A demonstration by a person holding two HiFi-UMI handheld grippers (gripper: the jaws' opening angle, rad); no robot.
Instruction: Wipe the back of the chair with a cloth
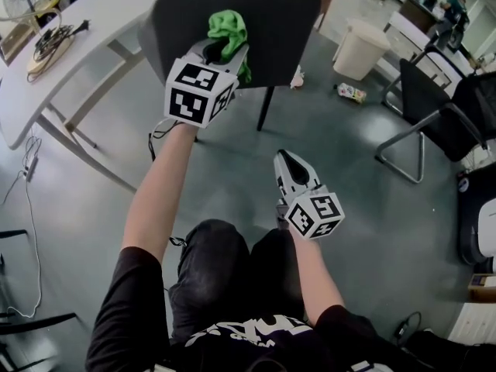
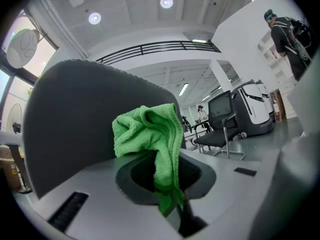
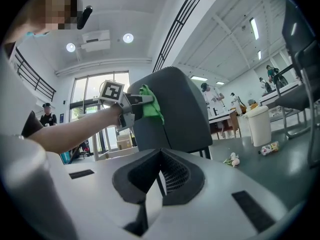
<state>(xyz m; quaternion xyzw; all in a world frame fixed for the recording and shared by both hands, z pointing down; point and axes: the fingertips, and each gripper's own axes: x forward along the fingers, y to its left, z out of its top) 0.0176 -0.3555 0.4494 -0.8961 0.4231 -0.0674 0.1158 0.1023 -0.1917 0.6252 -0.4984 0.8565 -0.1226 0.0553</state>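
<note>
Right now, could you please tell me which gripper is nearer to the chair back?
The left. The left gripper holds the green cloth at the chair back; the right gripper, shut and empty, hangs by the person's knees.

Two grippers show: the left gripper [image 1: 223, 51] farther out and the right gripper [image 1: 285, 157] nearer. There is one green cloth [image 1: 229, 28] and one grey chair [image 1: 279, 22]. One white table [image 1: 93, 22] stands at the far left. One cream bin [image 1: 361, 49] stands at the far right, with one small packet [image 1: 351, 91] lying near it. The dark chairs [image 1: 425, 95] at the right overlap, so their number cannot be told.
</note>
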